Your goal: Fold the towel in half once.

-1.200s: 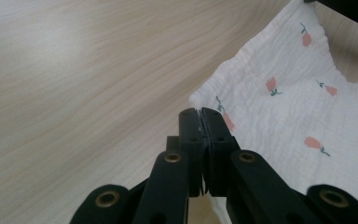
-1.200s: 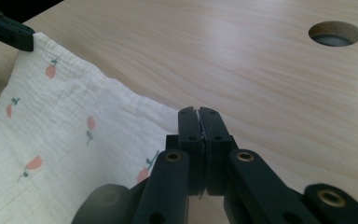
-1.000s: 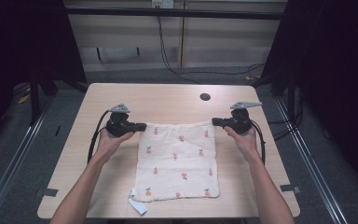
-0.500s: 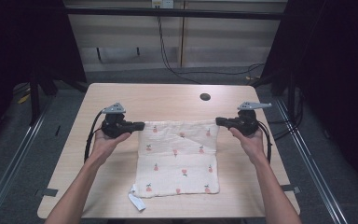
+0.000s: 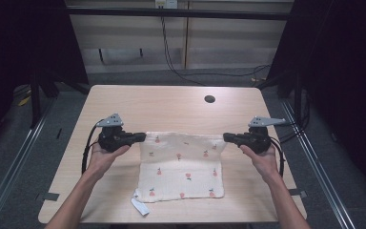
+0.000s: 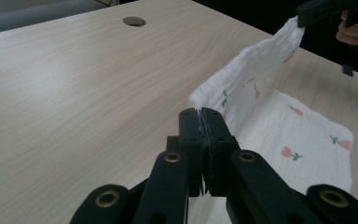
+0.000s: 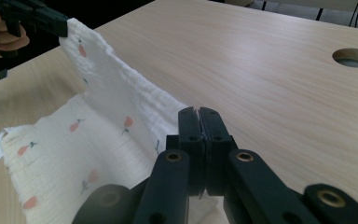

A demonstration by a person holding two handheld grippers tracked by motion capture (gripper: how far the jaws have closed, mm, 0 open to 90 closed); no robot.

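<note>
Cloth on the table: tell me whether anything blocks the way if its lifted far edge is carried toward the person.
Nothing visible does. The left gripper and right gripper each pinch a far corner of the cloth; only the cloth's own flat part and bare table lie ahead.

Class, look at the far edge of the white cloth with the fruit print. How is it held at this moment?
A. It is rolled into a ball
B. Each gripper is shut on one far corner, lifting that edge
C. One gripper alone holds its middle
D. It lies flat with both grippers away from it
B: the left gripper and the right gripper each pinch a far corner of the cloth, whose far edge is raised off the table.
</note>
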